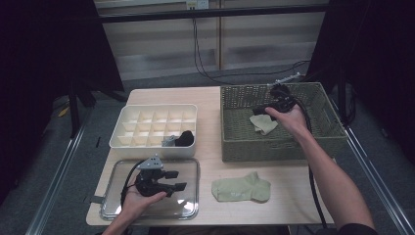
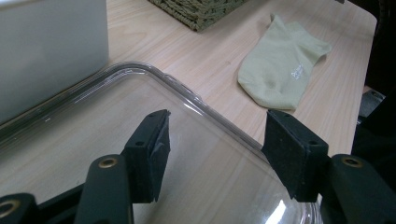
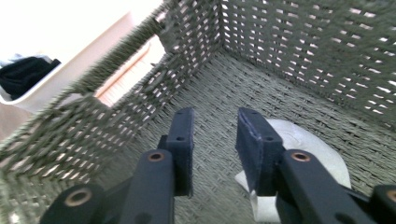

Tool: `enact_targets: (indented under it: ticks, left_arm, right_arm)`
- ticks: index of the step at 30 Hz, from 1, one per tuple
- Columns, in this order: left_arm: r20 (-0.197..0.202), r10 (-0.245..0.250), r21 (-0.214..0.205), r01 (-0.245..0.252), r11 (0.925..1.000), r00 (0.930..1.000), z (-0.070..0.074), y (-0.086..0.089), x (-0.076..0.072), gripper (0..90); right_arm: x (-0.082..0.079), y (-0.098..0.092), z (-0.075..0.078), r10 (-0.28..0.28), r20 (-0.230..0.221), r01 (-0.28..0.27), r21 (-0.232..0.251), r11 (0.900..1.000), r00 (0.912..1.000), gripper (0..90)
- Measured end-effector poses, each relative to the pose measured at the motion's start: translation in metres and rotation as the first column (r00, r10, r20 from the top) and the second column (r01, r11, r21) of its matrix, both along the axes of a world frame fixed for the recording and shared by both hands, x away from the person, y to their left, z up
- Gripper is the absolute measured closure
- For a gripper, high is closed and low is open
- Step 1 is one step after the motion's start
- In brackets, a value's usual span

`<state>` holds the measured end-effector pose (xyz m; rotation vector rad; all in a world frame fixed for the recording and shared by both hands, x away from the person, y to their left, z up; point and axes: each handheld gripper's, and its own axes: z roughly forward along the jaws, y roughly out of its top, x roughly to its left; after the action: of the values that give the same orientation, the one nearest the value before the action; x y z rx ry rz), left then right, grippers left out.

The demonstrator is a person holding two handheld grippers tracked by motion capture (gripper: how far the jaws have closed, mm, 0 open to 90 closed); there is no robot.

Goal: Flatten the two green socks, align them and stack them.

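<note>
Nearest the person, the left claw (image 1: 177, 180) hovers over a clear plastic lid (image 1: 188, 208) lying flat at the front left corner of the worktop (image 1: 210, 127), its jaws spread with nothing between them; in the left gripper view the lid's rounded rim curves just beyond the pads and bare wood shows through it. To the right of the lid, apart from it and near the front edge, a pale green sock (image 1: 242, 188) lies flat on the wood, well clear of both claws. Behind the lid stands a white divided box (image 1: 154, 125), its grid of small compartments mostly bare, with a dark rolled item (image 1: 185, 138) and a small grey item beside it in the front right cells. Farther back on the right sits a woven green basket (image 1: 235, 147), and the right hand (image 1: 288, 117) reaches into it. The right claw (image 1: 258, 110) is held inside the basket, pointing toward its left wall, with its jaws narrowly parted and gripping nothing. A second pale sock (image 3: 303, 140) lies on the basket floor just beside and partly under the right-hand jaw of that view; whether the jaw touches it cannot be told.
</note>
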<state>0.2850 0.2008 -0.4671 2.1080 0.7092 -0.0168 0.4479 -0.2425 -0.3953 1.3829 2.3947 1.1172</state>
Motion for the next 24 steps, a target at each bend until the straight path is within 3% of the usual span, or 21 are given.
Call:
enact_targets:
  ticks: [6,8,9,12,14,15,20,24]
  left_arm:
    - [0.0,-0.009,0.003,0.009,1.0,1.0,-0.001,0.0,0.001,41.4]
    - [0.003,-0.013,0.006,0.013,0.9999,0.9999,0.0,0.0,0.0,41.5]
    - [0.004,-0.016,0.006,0.016,0.9998,0.9999,0.0,0.0,-0.001,41.5]
    - [0.0,-0.019,0.001,0.019,0.9998,0.9998,-0.001,0.0,0.0,41.5]
    - [-0.005,-0.023,0.001,0.023,0.9997,0.9997,-0.002,0.0,0.0,41.6]
    - [-0.006,-0.017,0.002,0.017,0.9999,0.9998,-0.002,0.0,0.001,41.5]
    - [-0.002,-0.015,0.002,0.015,0.9999,0.9999,-0.002,0.0,0.0,41.5]
    - [-0.002,-0.019,0.002,0.019,0.9998,0.9998,-0.002,0.0,0.0,41.1]
  right_arm:
    - [0.021,0.004,-0.011,-0.013,-0.032,0.013,-0.004,0.9999,0.9994,66.8]
    - [0.027,0.007,-0.017,-0.001,-0.045,0.0,-0.032,0.9995,0.999,67.1]
    - [0.031,0.007,-0.023,-0.012,-0.074,0.008,-0.063,0.998,0.9972,66.8]
    - [0.035,0.005,-0.03,-0.022,-0.102,0.013,-0.085,0.9963,0.9945,65.3]
    - [0.04,0.004,-0.038,-0.014,-0.154,-0.005,-0.12,0.9928,0.988,65.3]
    - [0.042,0.001,-0.043,-0.035,-0.165,0.015,-0.123,0.9923,0.9857,65.7]
    - [0.046,-0.003,-0.048,-0.059,-0.189,0.034,-0.131,0.9908,0.9802,65.5]
    - [0.046,0.0,-0.056,-0.057,-0.214,0.017,-0.183,0.9831,0.9751,62.0]
